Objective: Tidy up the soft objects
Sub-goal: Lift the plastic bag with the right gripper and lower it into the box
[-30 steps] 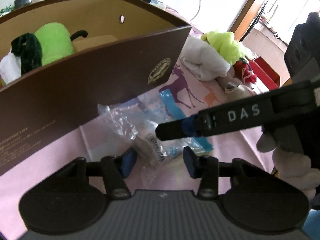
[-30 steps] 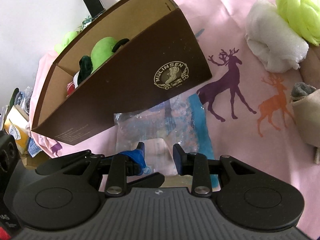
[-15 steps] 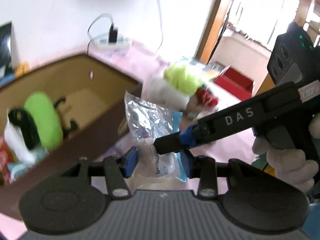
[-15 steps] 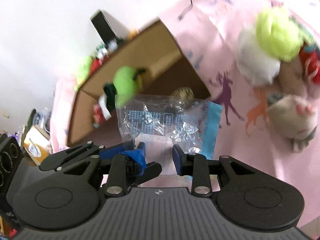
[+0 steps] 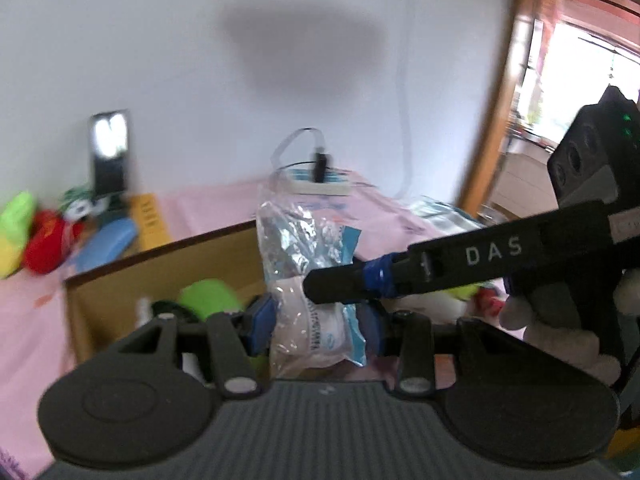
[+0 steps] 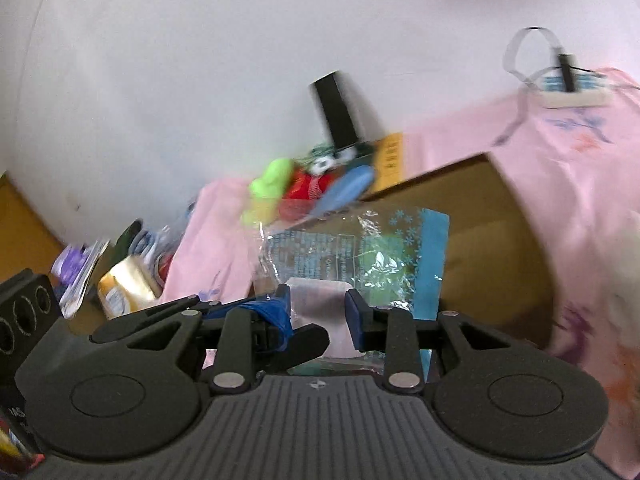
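what changed: a second ago the plastic bag (image 5: pixel 312 280) was lying flat on the pink tablecloth (image 5: pixel 208 204), right at the foot of the brown box's front wall. Now I've got it up in the air, hanging above the box (image 5: pixel 160 264), with the box's open top below and behind it in both views.

what that means: pick-up looks done, I'd say. What's left is carrying it over the rim and letting go inside, next to the green plush (image 5: pixel 210 298) already in there.

left gripper (image 5: pixel 316 322): clamped on the bag's lower end, blue pads pressing the white packet inside from both sides.

right gripper (image 6: pixel 318 312): also gripping the bag (image 6: pixel 352 256); the white packet sits squeezed between its pads, and its finger comes in from the right in the left camera.

bag vs jaws: bottom end pinched in both sets of jaws, the crinkly clear part and blue strip sticking up past the fingertips.

bag vs box: over the box's near wall, about the middle of it. Can't tell if it's fully past the rim yet, everything's blurry.

still waiting: plush toys (image 6: pixel 296 188) by the tablecloth's far edge.
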### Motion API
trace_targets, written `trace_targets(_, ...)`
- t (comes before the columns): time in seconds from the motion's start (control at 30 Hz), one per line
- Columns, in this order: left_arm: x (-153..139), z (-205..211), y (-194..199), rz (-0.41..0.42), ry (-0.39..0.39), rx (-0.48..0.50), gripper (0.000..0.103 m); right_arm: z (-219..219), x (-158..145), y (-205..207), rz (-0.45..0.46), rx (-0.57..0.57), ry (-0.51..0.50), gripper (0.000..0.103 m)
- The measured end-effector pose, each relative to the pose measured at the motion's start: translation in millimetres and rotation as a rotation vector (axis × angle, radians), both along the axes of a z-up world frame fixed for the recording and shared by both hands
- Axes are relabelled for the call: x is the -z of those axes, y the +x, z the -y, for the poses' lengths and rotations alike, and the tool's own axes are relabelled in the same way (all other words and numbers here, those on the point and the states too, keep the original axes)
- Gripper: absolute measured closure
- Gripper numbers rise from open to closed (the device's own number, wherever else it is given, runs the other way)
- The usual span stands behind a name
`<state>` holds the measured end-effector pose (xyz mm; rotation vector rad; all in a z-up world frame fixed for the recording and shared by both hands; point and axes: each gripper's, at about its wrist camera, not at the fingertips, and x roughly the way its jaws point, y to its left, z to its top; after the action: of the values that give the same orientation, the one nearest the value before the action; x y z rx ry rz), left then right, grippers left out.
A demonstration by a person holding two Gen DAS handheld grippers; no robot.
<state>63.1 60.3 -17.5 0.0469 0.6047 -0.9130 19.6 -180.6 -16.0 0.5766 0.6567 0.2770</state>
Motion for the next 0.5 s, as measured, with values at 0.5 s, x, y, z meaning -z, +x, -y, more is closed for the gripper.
trace_targets(0.5,58,-54,41,-0.121,0.112,-0.23,0.067,-66,56,68,-0.103,-0.195,0.05,0.089)
